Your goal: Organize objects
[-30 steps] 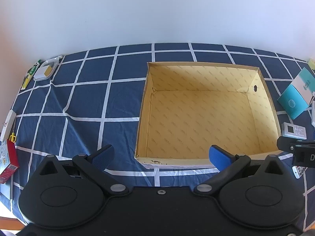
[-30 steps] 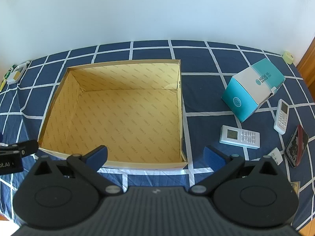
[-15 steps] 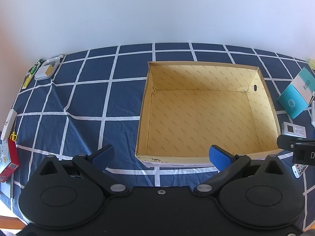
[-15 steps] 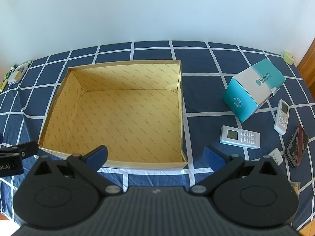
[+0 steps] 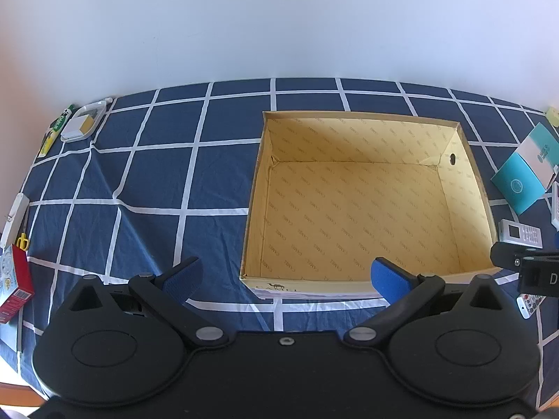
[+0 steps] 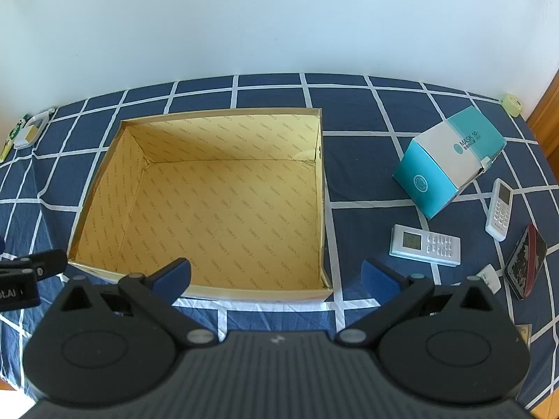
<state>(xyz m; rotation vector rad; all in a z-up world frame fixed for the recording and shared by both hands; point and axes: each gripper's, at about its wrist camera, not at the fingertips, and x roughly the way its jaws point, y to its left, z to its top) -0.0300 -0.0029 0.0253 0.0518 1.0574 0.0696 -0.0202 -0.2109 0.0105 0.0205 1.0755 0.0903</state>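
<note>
An open, empty cardboard box (image 5: 363, 209) (image 6: 223, 206) sits on a blue checked cloth. My left gripper (image 5: 286, 277) is open and empty, just short of the box's near wall. My right gripper (image 6: 276, 272) is open and empty over the box's near right corner. Right of the box lie a teal and white mask box (image 6: 450, 160), a white remote (image 6: 424, 244), a second white remote (image 6: 500, 207) and a dark red case (image 6: 524, 262). At the left edge lie a red box (image 5: 15, 282), a white stick (image 5: 14, 220) and a white tray (image 5: 84, 126).
A white wall stands behind the table. A green tube (image 5: 56, 129) lies by the white tray at the far left. A small yellow object (image 6: 512, 104) sits at the far right corner. Wooden furniture (image 6: 545, 111) borders the right side. Small yellow scissors (image 5: 22, 241) lie near the red box.
Both views shifted only slightly; the left gripper drifted a little. Both grippers stay open and empty.
</note>
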